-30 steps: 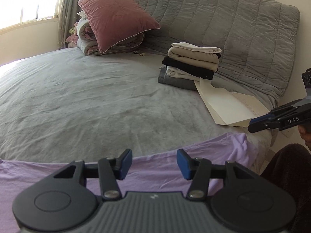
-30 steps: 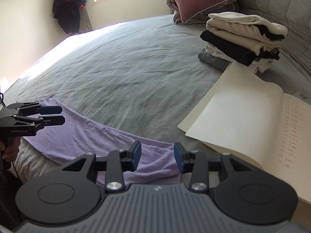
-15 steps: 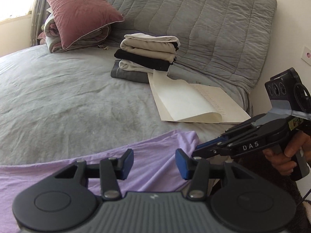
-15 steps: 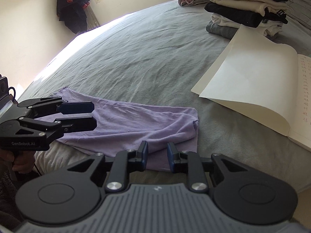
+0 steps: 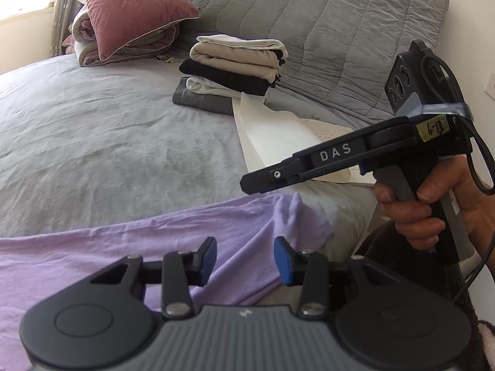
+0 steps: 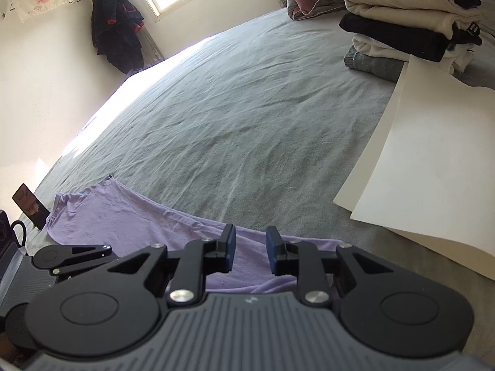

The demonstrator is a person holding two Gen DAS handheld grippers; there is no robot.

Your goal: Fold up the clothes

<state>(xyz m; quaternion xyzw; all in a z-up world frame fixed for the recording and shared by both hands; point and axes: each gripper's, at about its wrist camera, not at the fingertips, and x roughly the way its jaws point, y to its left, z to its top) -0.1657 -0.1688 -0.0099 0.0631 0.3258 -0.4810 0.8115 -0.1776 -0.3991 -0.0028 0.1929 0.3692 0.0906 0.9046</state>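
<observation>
A lilac garment [image 5: 123,247] lies flat along the near edge of the grey bed [image 5: 92,142]. Its right corner stands bunched up in a small peak. My left gripper [image 5: 246,256] hovers low over that end. Its jaws are closing, the pads still apart, and only cloth shows behind the gap. My right gripper [image 5: 250,182], held by a hand, points in from the right just above the peak and touches no cloth. In the right wrist view the right gripper [image 6: 251,247] has a narrow gap over the garment [image 6: 123,222], and the left gripper [image 6: 80,255] sits at lower left.
A stack of folded clothes [image 5: 232,61] sits at the back by the quilted headboard [image 5: 324,31]. Cream paper sheets [image 5: 272,136] lie to the right. A pink pillow [image 5: 133,9] rests on rolled bedding. A dark jacket [image 6: 117,37] hangs by the window.
My left gripper has slid right along the garment to its right corner and narrowed its jaws. The right gripper has narrowed too and come close. The corner now stands bunched up.
</observation>
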